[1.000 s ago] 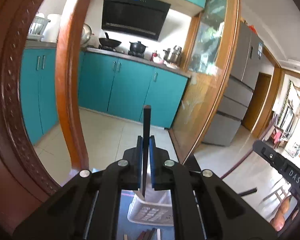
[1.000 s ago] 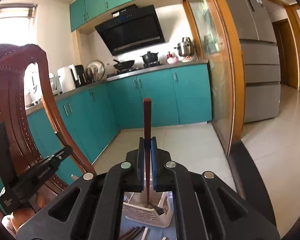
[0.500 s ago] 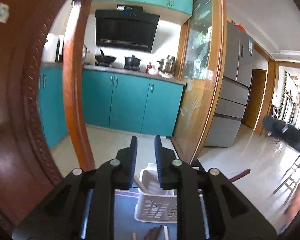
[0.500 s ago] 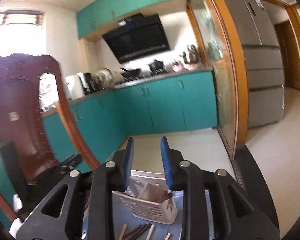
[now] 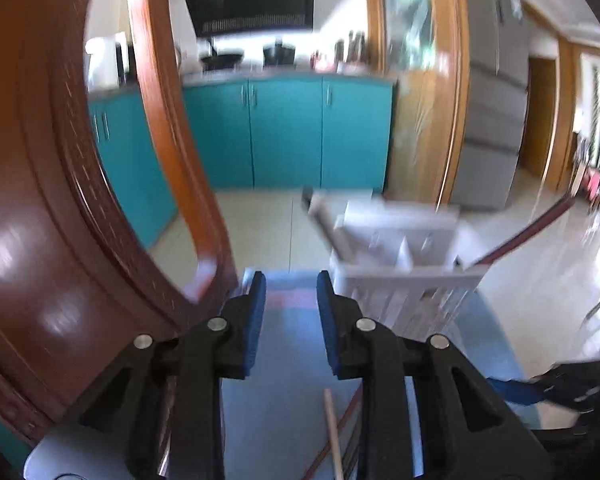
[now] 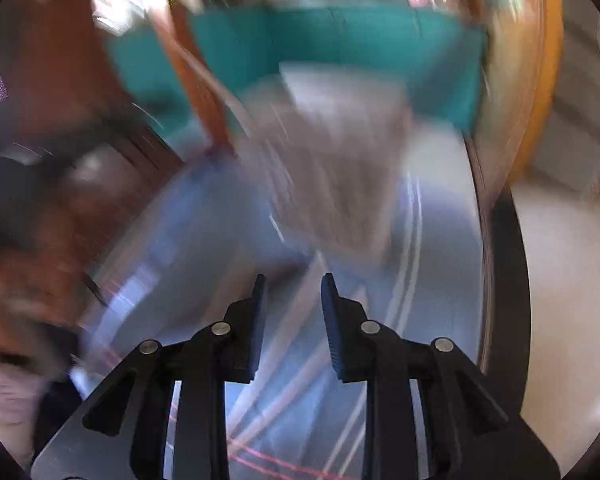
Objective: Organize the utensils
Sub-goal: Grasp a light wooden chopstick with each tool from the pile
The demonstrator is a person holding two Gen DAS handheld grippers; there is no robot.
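Observation:
My left gripper [image 5: 290,280] hangs over the blue mat [image 5: 288,400], its jaws opening with nothing between the blue pads. Just right of it stands a white slotted basket [image 5: 400,280] holding chopsticks; one reddish chopstick [image 5: 520,236] leans out to the right. Loose chopsticks [image 5: 332,432] lie on the mat under the gripper. The right wrist view is badly blurred. It shows my right gripper [image 6: 294,280] open and empty above streaked chopsticks [image 6: 300,360], with the basket [image 6: 332,160] ahead.
A dark wooden chair back [image 5: 40,240] curves close on the left. Teal kitchen cabinets [image 5: 284,132] and a grey fridge [image 5: 492,100] stand behind. The table's dark edge [image 6: 504,280] runs down the right. A black tool with a blue part [image 5: 540,390] shows at lower right.
A second ago each gripper was shut on an upright dark chopstick. Both let go half a second ago and stand empty. Both have dropped and tipped down toward the mat, the right one faster.

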